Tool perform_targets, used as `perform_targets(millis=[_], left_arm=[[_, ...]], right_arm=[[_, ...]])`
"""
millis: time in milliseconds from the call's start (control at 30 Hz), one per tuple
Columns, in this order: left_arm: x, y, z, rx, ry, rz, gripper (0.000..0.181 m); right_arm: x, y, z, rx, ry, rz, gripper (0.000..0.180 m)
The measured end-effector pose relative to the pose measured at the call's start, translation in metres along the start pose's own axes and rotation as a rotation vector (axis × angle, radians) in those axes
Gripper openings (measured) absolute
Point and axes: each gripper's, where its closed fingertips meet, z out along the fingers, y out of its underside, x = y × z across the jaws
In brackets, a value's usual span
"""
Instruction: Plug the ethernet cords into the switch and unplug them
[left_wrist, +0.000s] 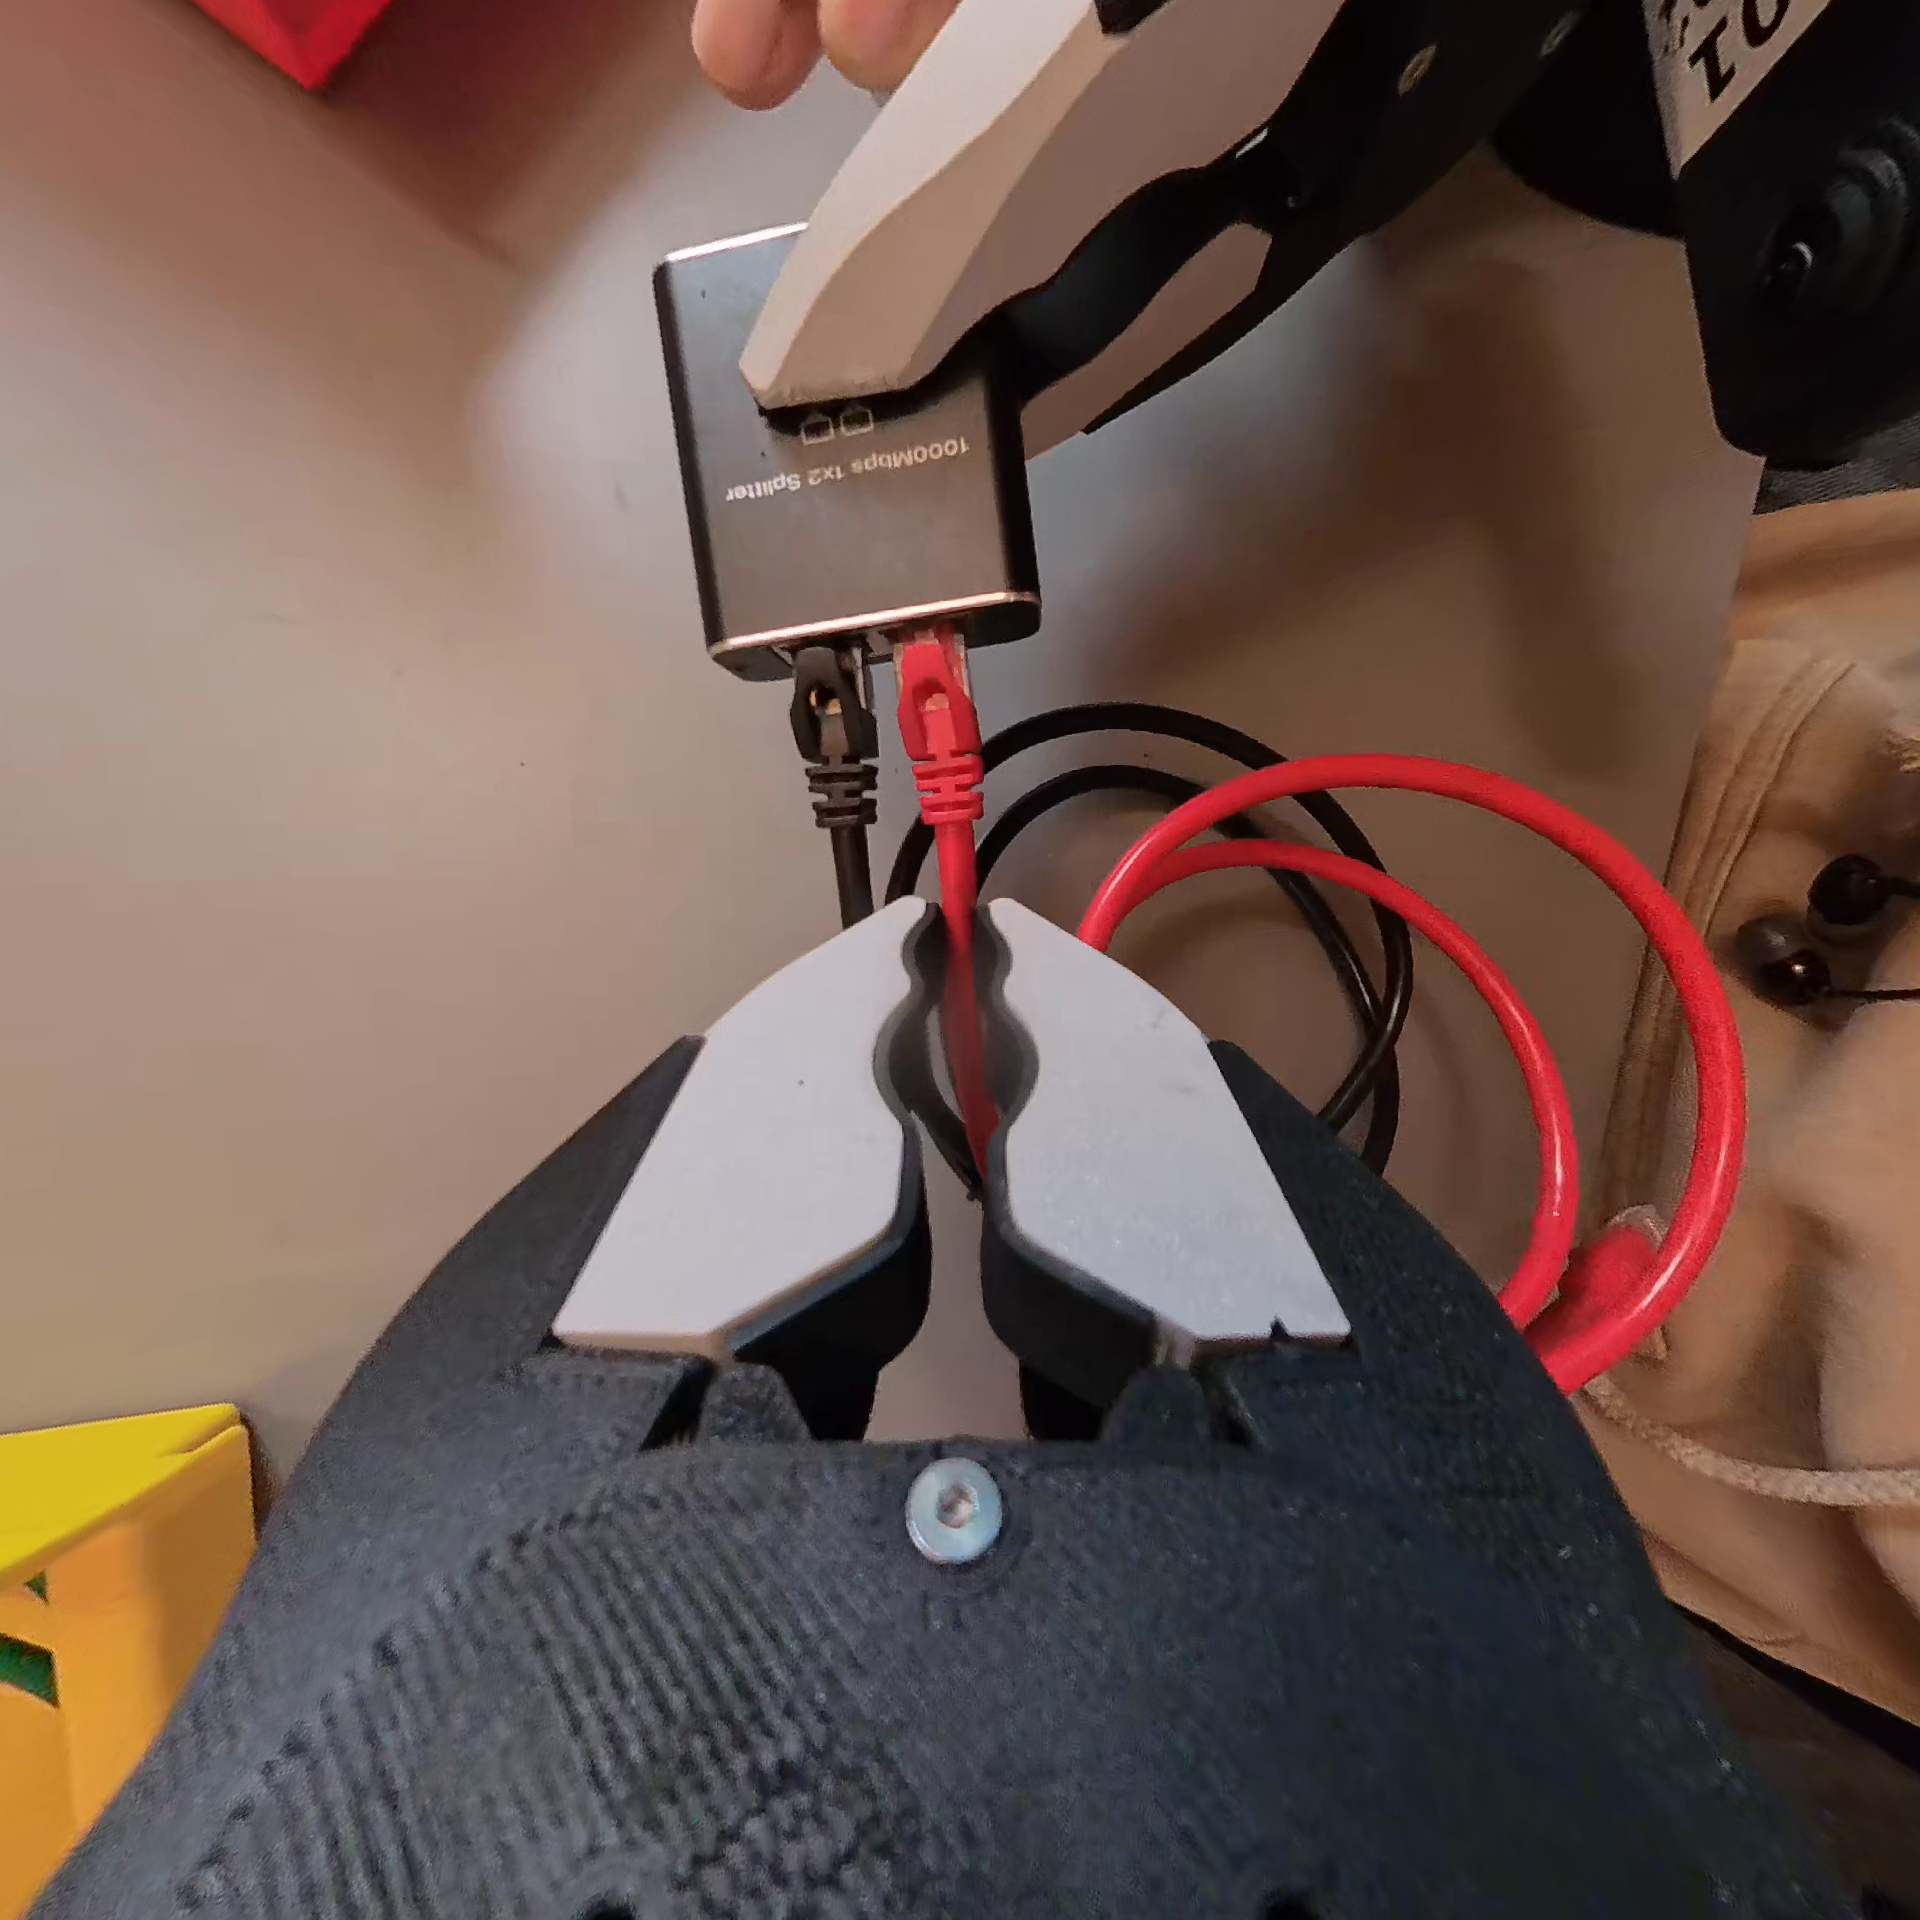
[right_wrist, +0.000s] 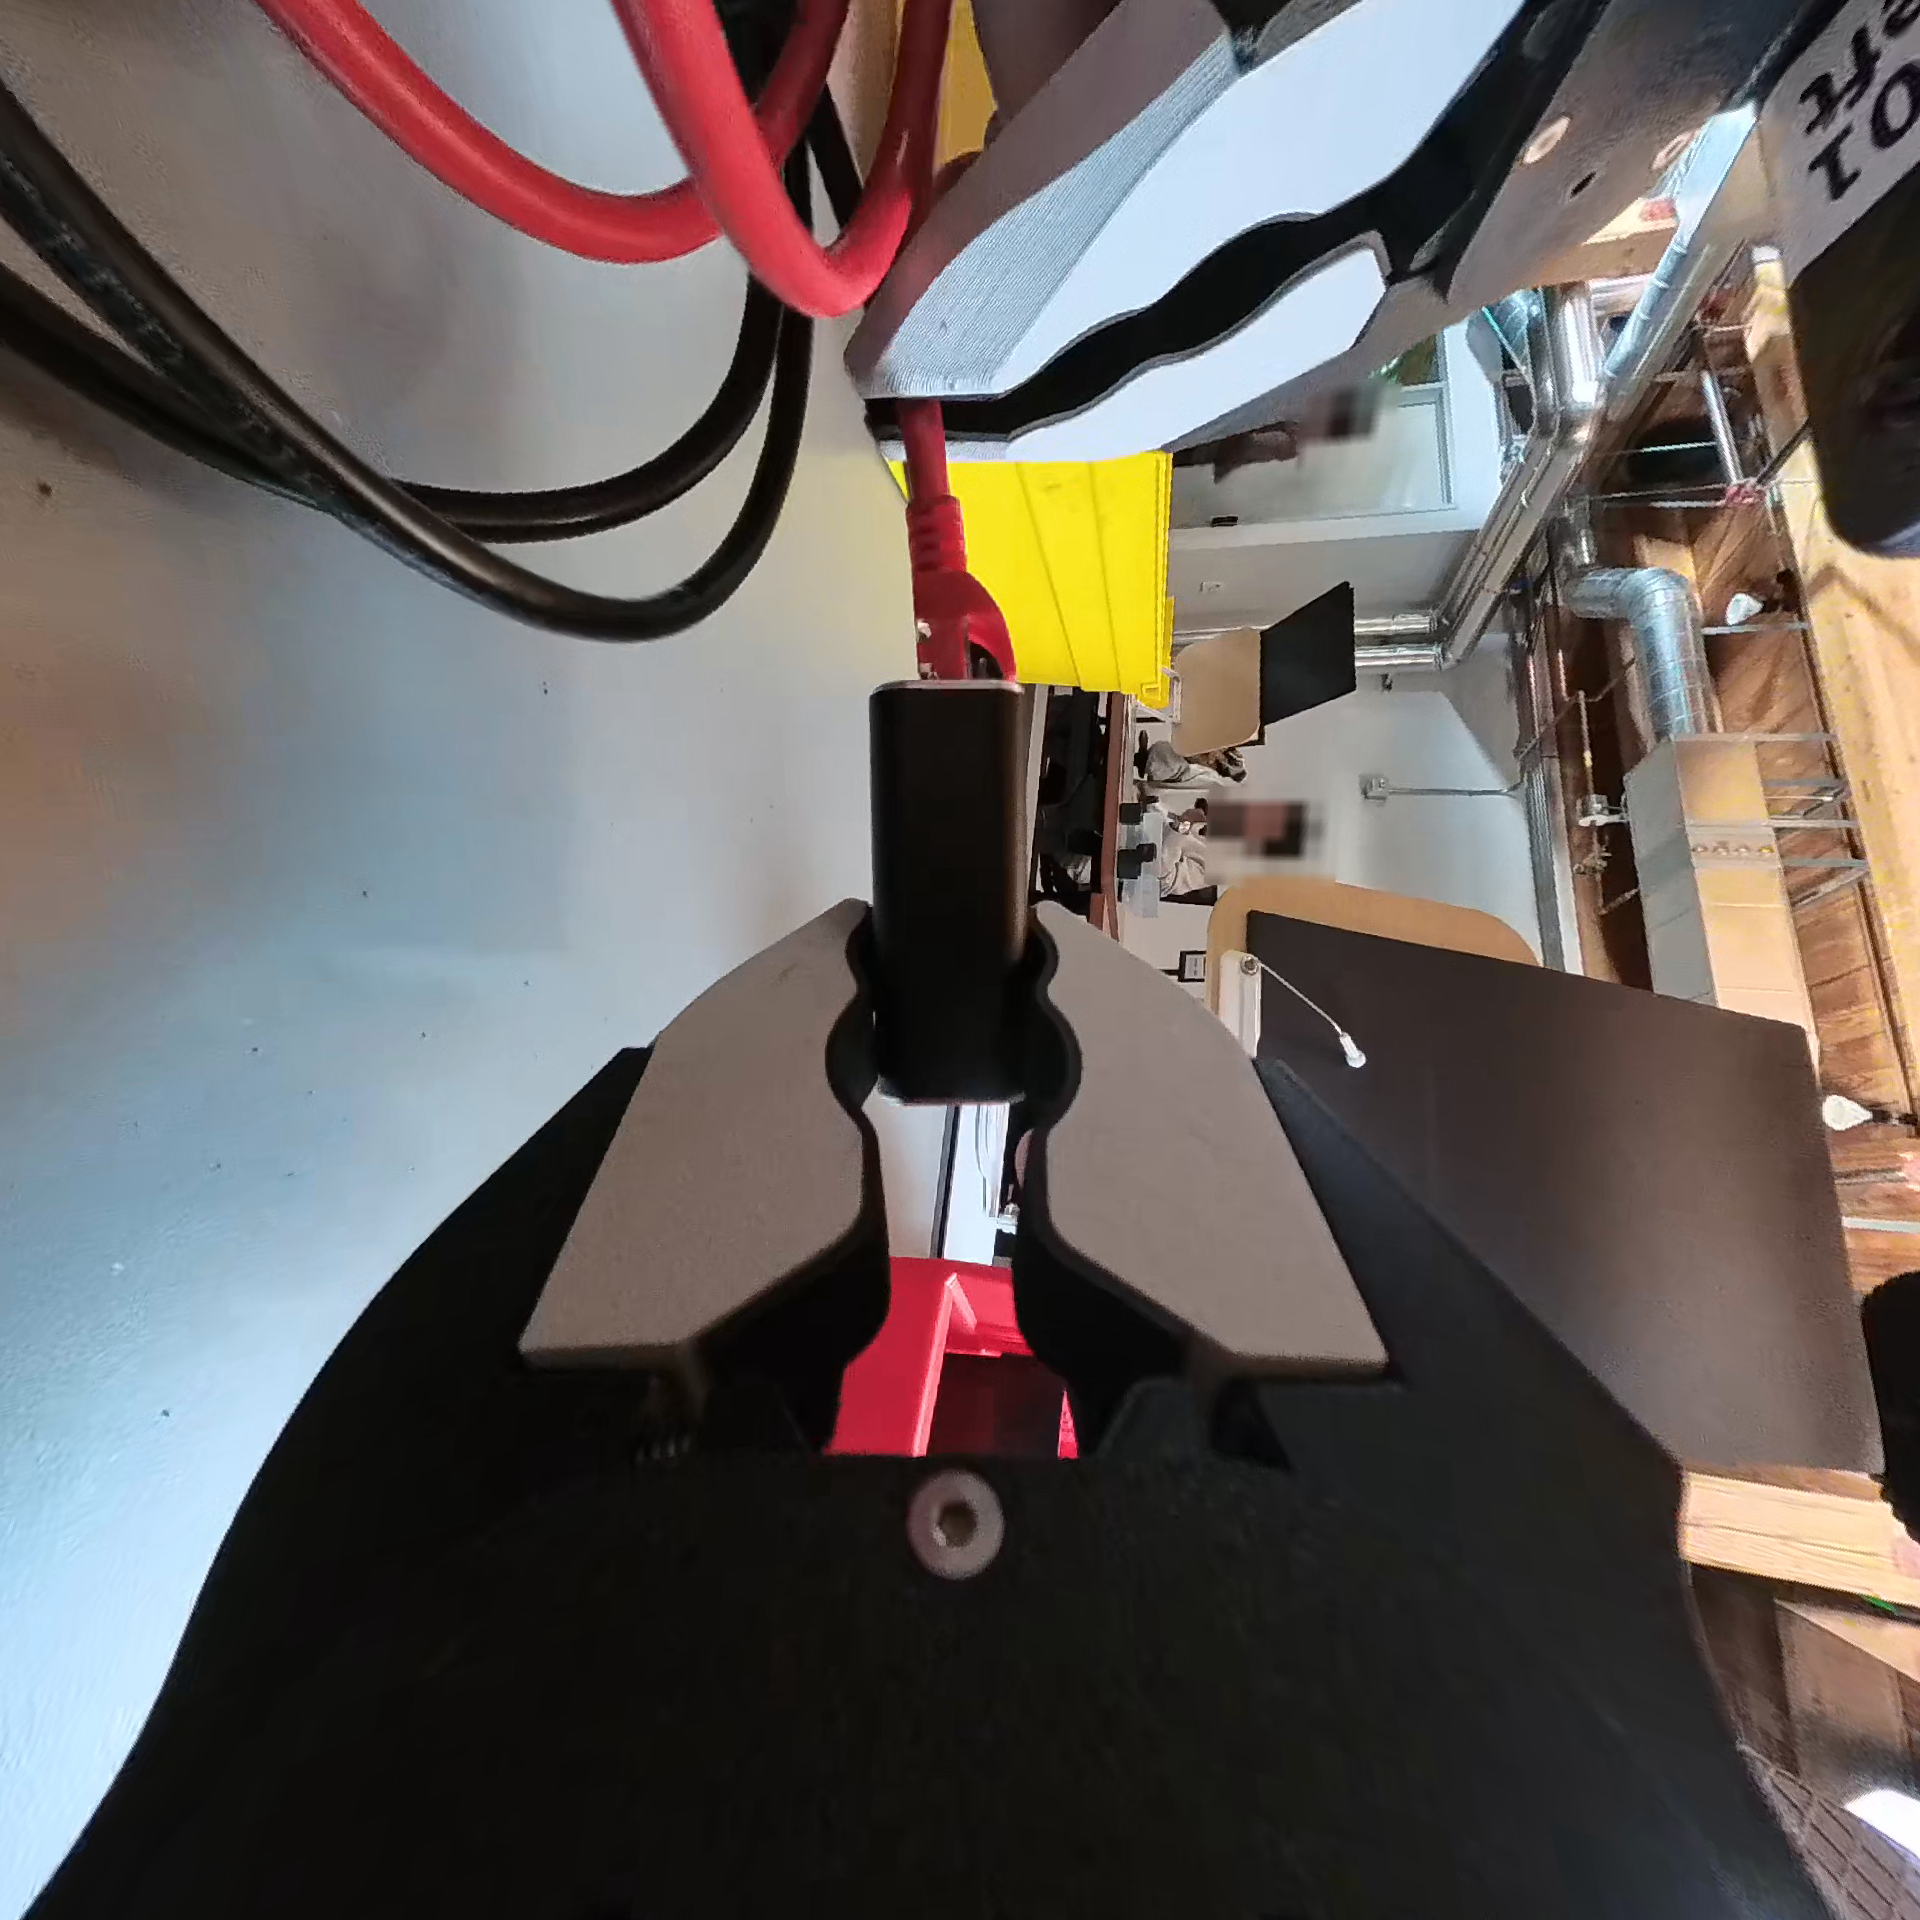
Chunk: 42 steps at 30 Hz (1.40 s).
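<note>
Left hand-held gripper (left_wrist: 957, 914) clamped on red cord (left_wrist: 961, 997) just behind its plug, seated in switch (left_wrist: 852, 520) directly ahead. Black cord (left_wrist: 836, 790) plugged in beside. Switch gripped edgewise by right hand-held gripper (right_wrist: 951, 925) above worktop (left_wrist: 312, 623).

Switch: you've got a small dark box of brushed-looking metal (left_wrist: 852, 540), satin finish, with a brighter polished edge at its port end.
Red cord: your round red ethernet cable (left_wrist: 1621, 935) has a smooth plastic jacket with a slight sheen; its ribbed red plastic boot (left_wrist: 940, 769) looks matt.
Black cord: the black ethernet cable (left_wrist: 1351, 935) is smooth, glossy plastic; its ribbed boot (left_wrist: 840, 790) is duller.
Left gripper (left_wrist: 956, 914): your pads are pale grey, matt and finely grained; the black body behind shows coarse printed plastic ridges, with one shiny metal screw (left_wrist: 954, 1509).
Right gripper (right_wrist: 951, 920): same matt grey pads, layered printed texture.
Table: your beige tabletop (left_wrist: 312, 727) is smooth and matt.
Garment: the tan cloth (left_wrist: 1818, 1351) is soft, woven, dull.
</note>
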Motion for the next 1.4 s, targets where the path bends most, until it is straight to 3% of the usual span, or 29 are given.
perform_targets(millis=[33,400,600,767,900,1033,1167,1400], left_arm=[[0.001,-0.001,0.000,-0.003,0.006,-0.002,0.004],[-0.006,-0.015,-0.008,0.095,-0.011,-0.008,0.006],[-0.016,-0.033,-0.036,0.318,-0.001,-0.063,0.034],[-0.021,-0.051,-0.062,0.650,0.115,-0.163,0.035],[-0.051,-0.042,-0.087,0.859,0.117,-0.281,0.034],[-0.049,-0.036,-0.074,0.872,0.100,-0.212,0.036],[-0.014,-0.059,-0.055,0.894,0.147,-0.067,0.041],[0.004,-0.079,-0.057,0.955,0.184,-0.048,0.032]], right_arm=[[0.000,0.000,0.000,-0.003,-0.002,-0.006,0.023],[0.006,0.006,0.003,-0.026,0.008,0.029,0.024],[0.018,0.018,-0.004,-0.056,0.007,0.125,0.024],[0.023,0.022,-0.009,0.015,-0.072,0.444,0.025],[0.029,0.018,-0.012,0.126,-0.103,0.753,0.024],[0.053,-0.009,-0.014,0.385,-0.132,1.154,0.024],[0.070,-0.033,-0.011,0.603,-0.202,1.485,0.024],[0.069,-0.048,-0.008,0.734,-0.395,1.760,0.024]])
